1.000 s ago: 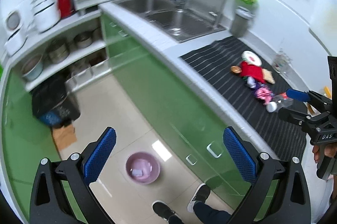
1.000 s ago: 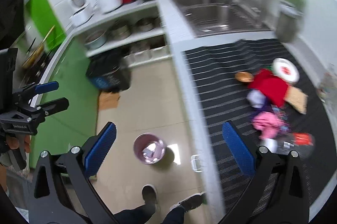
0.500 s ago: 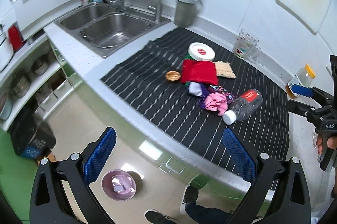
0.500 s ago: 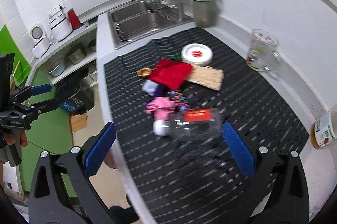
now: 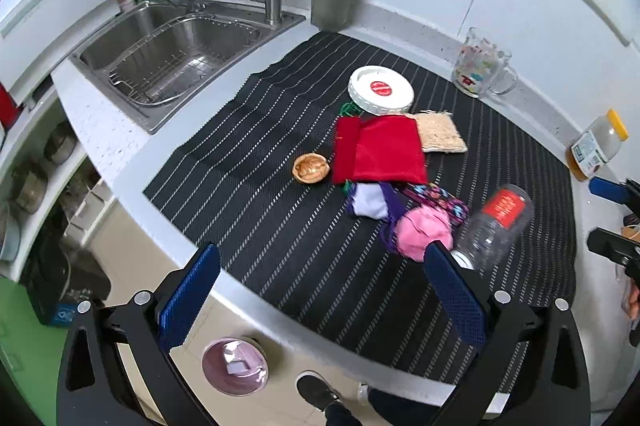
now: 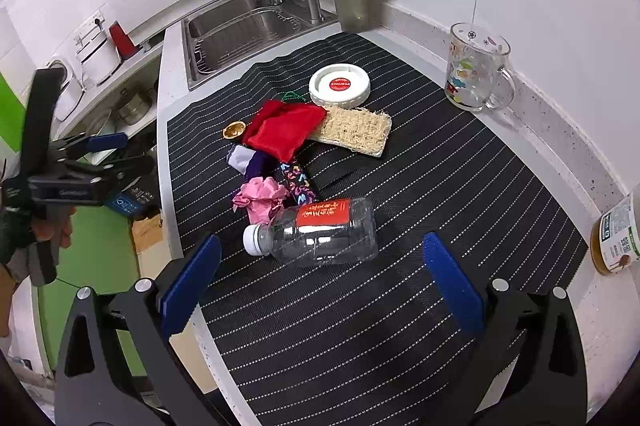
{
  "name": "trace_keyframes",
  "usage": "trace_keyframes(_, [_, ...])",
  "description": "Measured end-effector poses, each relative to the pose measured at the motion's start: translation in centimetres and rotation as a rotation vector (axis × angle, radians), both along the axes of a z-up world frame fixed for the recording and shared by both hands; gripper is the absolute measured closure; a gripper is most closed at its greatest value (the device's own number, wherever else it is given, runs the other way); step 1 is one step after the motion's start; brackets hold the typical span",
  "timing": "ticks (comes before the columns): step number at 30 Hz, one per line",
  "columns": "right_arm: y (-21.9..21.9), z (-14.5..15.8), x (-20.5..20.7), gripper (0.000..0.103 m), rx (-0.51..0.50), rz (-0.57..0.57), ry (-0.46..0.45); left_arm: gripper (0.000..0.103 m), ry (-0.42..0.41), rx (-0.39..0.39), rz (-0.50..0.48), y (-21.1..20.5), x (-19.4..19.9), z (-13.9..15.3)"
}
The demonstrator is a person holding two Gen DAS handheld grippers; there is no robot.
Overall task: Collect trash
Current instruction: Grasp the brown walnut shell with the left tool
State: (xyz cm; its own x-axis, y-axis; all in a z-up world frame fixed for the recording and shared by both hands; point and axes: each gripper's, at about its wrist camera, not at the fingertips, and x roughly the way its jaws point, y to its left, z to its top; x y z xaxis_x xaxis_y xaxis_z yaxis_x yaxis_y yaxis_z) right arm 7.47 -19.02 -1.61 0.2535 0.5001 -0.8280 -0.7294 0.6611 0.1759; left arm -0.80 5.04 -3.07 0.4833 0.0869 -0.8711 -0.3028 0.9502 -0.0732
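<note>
Looking along the left gripper [image 5: 320, 294], the jaws stand wide apart and hold nothing, hanging over the front edge of the counter [image 5: 120, 133]. The trash lies ahead and to the right on the striped mat [image 5: 248, 129]: a clear plastic bottle [image 5: 496, 226] on its side, cap toward this gripper's right finger, beside a pink crumpled wad [image 5: 424, 232]. A pink bin [image 5: 234, 366] sits on the floor below, left of centre (likely where the trash goes).

From the right wrist view, the right gripper [image 6: 320, 280] is likewise spread wide and empty, and the plastic bottle [image 6: 320, 232] lies almost straight ahead, just beyond the fingertips and between their lines. Its long axis runs crosswise, cap to the left, so the jaws as they stand would close end to end along its length; a turn of the wrist looks needed to close across the body. The right gripper is clearly the nearer and better placed. The pink crumpled wad [image 6: 262, 197] touches the bottle's neck end.
</note>
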Motion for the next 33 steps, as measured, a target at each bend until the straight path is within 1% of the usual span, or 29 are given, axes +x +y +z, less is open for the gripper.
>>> trace_keyframes(4, [0.6,-0.4,1.0,0.004,0.007,-0.017,0.013,0.006,0.031,0.009,-0.023,1.4,2.1,-1.5])
trace_keyframes(9, [1.3,-1.7,2.6,0.004,-0.010,-0.035,0.039,0.006,0.065,0.003,-0.057,3.3,4.6,-4.0])
trace_keyframes(15, [1.6,-3.4,4.4,0.004,-0.036,-0.074,0.072,0.006,0.096,0.013,-0.135,4.7,7.6,-7.0])
trace_keyframes(23, [2.3,-5.0,5.8,0.004,-0.057,-0.097,0.102,0.006,0.101,0.008,-0.205,5.3,9.3,-8.9])
trace_keyframes(25, [2.5,-5.2,6.0,0.004,-0.058,-0.100,0.108,0.012,0.099,0.005,-0.212,5.4,9.6,-9.2])
trace_keyframes(26, [2.6,-5.2,6.0,0.004,-0.058,-0.101,0.109,0.021,0.101,0.005,-0.213,5.4,9.6,-9.3])
trace_keyframes(31, [2.9,-5.3,6.4,0.004,-0.059,-0.102,0.111,0.029,0.098,-0.001,-0.231,5.4,9.9,-9.6])
trace_keyframes(33, [3.1,-5.3,6.5,0.004,-0.059,-0.101,0.114,0.043,0.092,-0.002,-0.233,5.3,9.9,-9.5])
